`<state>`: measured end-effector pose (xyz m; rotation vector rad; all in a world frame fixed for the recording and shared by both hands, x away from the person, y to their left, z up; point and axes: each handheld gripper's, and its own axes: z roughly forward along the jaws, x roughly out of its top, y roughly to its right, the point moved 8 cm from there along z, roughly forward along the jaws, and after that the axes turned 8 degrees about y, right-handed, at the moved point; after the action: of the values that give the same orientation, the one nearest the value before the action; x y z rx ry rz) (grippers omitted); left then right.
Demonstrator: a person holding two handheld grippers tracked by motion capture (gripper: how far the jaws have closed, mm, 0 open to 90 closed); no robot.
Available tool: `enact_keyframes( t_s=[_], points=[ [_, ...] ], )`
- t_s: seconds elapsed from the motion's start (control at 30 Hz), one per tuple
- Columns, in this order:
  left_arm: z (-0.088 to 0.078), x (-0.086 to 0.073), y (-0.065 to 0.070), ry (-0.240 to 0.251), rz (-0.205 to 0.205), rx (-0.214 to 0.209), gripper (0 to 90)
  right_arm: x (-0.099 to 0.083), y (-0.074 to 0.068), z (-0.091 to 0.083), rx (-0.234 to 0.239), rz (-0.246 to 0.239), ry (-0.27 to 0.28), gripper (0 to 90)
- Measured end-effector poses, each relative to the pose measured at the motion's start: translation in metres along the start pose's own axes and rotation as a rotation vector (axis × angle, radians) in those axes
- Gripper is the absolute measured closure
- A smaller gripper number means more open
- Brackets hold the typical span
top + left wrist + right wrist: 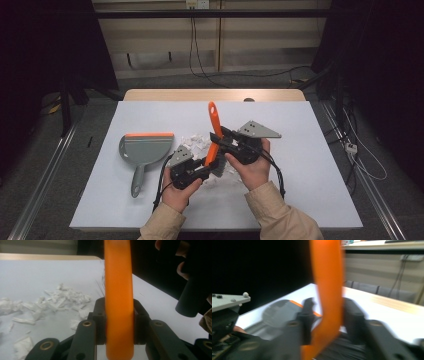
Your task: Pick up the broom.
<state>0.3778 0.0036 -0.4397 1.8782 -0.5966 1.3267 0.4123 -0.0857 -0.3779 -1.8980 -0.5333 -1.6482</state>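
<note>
While clamped by left gripper (206, 166) at frame centre, orange brush handle (215, 131) flanked by parted right gripper (226, 141); grey dustpan (144, 150) centre-left, bare table (310, 165) rightward.

A rectangular worktop with a pale wooden edge (215, 94), covered by a white sheet, stands on a grey carpeted floor (40, 165). Behind it runs a beige panelled wall (160, 37) with black cables (192, 45) hanging from a white wall socket (196, 4). Dark curtains (45, 45) flank both sides. Metal floor rails (42, 185) run along the worktop.
</note>
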Motion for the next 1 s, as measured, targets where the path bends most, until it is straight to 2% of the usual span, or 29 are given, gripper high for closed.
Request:
enact_keyframes(
  t_s=[0.03, 0.07, 0.1, 0.13, 0.2, 0.27, 0.33, 0.4, 0.53, 0.6, 0.63, 0.67, 0.7, 0.73, 0.77, 0.8, 0.83, 0.87, 0.9, 0.93, 0.97, 1.0],
  points=[
    [-0.003, 0.003, -0.002, 0.022, -0.004, 0.018, 70.6, 0.0, 0.0, 0.0, -0.021, 0.026, 0.003, 36.4],
    [-0.003, 0.003, -0.002, 0.022, -0.004, 0.018, 70.6, -0.001, 0.0, 0.0, -0.033, 0.036, 0.003, 32.7],
    [-0.004, 0.005, -0.004, 0.034, -0.004, 0.032, 70.6, -0.003, 0.0, -0.001, -0.039, 0.048, 0.004, 31.2],
    [-0.006, 0.009, -0.008, 0.051, 0.01, 0.065, 70.6, -0.005, 0.0, -0.002, -0.053, 0.065, 0.001, 29.6],
    [-0.006, 0.011, -0.009, 0.056, 0.017, 0.072, 70.6, -0.008, 0.0, -0.002, -0.069, 0.08, -0.005, 26.8],
    [-0.005, 0.012, -0.01, 0.06, 0.037, 0.092, 70.6, -0.014, -0.002, 0.001, -0.071, 0.118, -0.018, 26.3],
    [-0.004, 0.012, -0.01, 0.06, 0.051, 0.11, 70.6, -0.014, -0.005, 0.002, -0.065, 0.126, -0.019, 26.9],
    [-0.003, 0.012, -0.009, 0.069, 0.056, 0.119, 70.6, -0.017, -0.012, 0.006, -0.081, 0.155, -0.029, 26.0],
    [-0.001, 0.014, -0.004, 0.09, 0.088, 0.141, 70.0, -0.023, -0.014, 0.013, -0.128, 0.187, -0.043, 25.3],
    [0.0, 0.015, 0.0, 0.102, 0.124, 0.153, 68.7, -0.025, -0.013, 0.016, -0.142, 0.212, -0.066, 27.5],
    [0.001, 0.016, 0.007, 0.094, 0.178, 0.146, 68.1, -0.026, -0.012, 0.018, -0.154, 0.236, -0.076, 27.6],
    [0.001, 0.016, 0.007, 0.094, 0.178, 0.146, 67.6, -0.027, -0.011, 0.019, -0.166, 0.253, -0.09, 30.8],
    [0.001, 0.017, 0.011, 0.087, 0.206, 0.155, 68.0, -0.028, -0.01, 0.02, -0.169, 0.272, -0.107, 35.3],
    [0.001, 0.018, 0.012, 0.091, 0.224, 0.158, 68.0, -0.028, -0.01, 0.02, -0.169, 0.272, -0.107, 35.3],
    [0.001, 0.019, 0.013, 0.098, 0.223, 0.148, 66.8, -0.025, -0.009, 0.018, -0.166, 0.324, -0.091, 42.2],
    [0.001, 0.019, 0.015, 0.1, 0.221, 0.145, 66.8, -0.025, -0.009, 0.018, -0.166, 0.324, -0.091, 42.2],
    [0.001, 0.018, 0.016, 0.086, 0.262, 0.151, 62.0, -0.024, -0.01, 0.016, -0.143, 0.369, -0.093, 55.8],
    [0.002, 0.017, 0.016, 0.076, 0.275, 0.169, 54.3, -0.024, -0.01, 0.016, -0.143, 0.369, -0.093, 55.8],
    [0.004, 0.015, 0.018, 0.074, 0.287, 0.153, 54.3, -0.023, -0.01, 0.015, -0.127, 0.385, -0.1, 63.8],
    [0.005, 0.013, 0.02, 0.072, 0.289, 0.147, 47.8, -0.019, -0.01, 0.012, -0.09, 0.437, -0.092, 69.7],
    [0.006, 0.013, 0.021, 0.076, 0.295, 0.148, 47.8, -0.019, -0.01, 0.012, -0.09, 0.437, -0.092, 69.7],
    [0.006, 0.012, 0.022, 0.074, 0.281, 0.138, 44.1, -0.018, -0.01, 0.012, -0.091, 0.416, -0.098, 71.7]
  ],
)
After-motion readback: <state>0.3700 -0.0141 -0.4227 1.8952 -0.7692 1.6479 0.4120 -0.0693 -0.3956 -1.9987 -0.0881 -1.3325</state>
